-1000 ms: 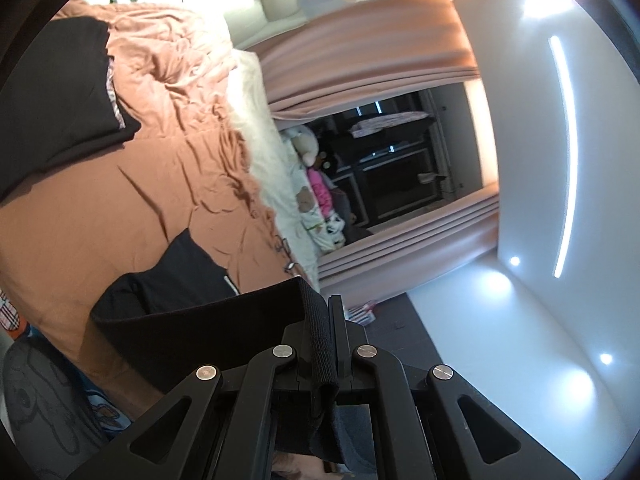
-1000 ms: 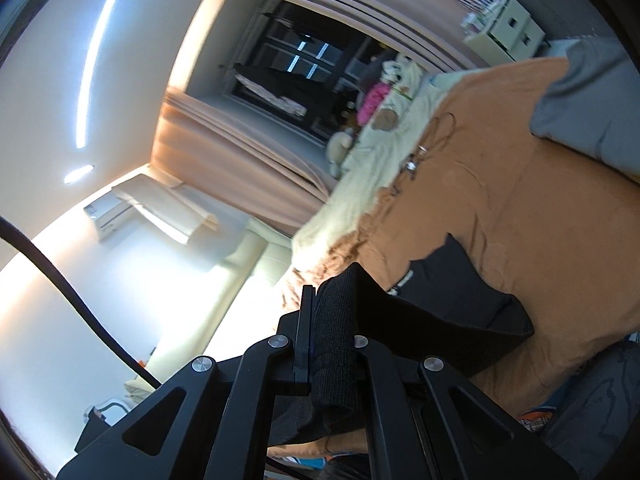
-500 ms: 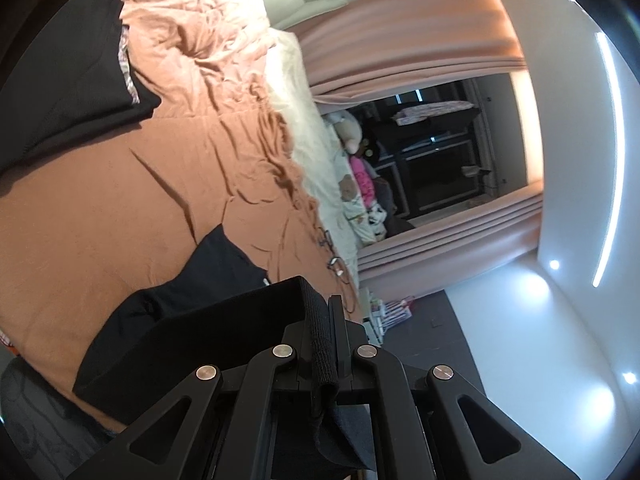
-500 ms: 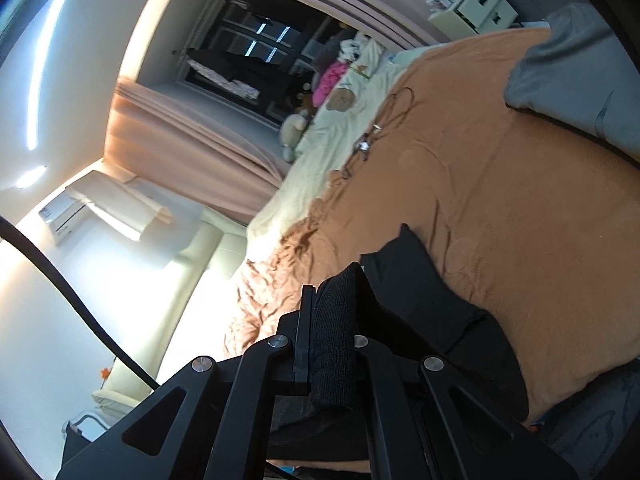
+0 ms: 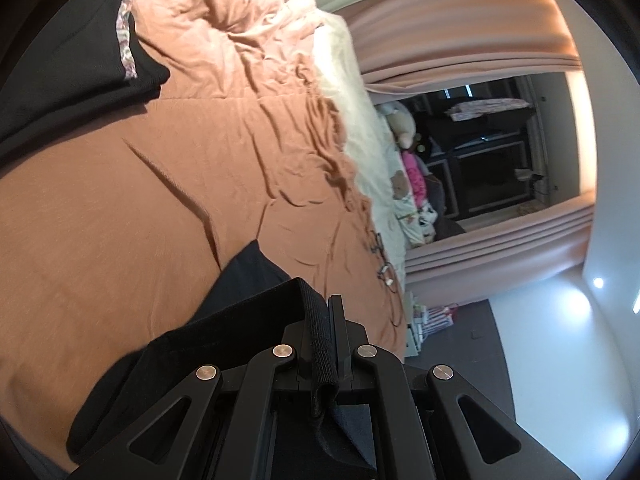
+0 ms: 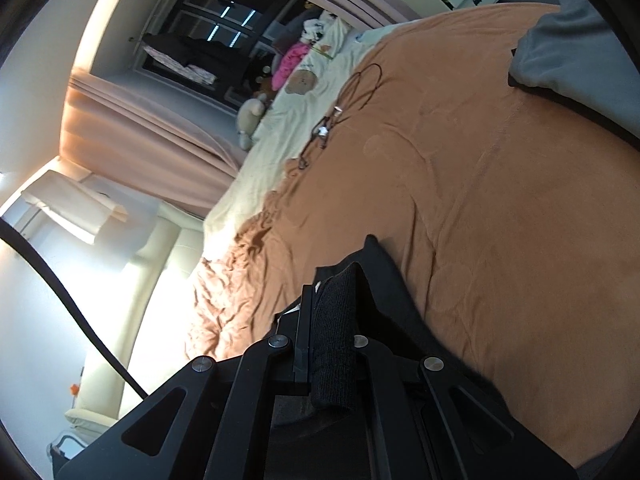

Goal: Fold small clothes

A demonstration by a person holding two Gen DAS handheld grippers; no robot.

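Two grippers, one small black garment: the left gripper and the right gripper each have jaws clamped on its ribbed edge. It's plain dark knit, draping from the jaws onto the orange bed toward 9 o'clock in the left view. One more dark garment lies at 10 o'clock.

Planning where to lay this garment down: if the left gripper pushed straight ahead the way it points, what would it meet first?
Probably the brown bedspread. The left gripper, shut on the black garment, points across the bed; the garment's hanging part would likely touch down first. Depth is hard to judge.
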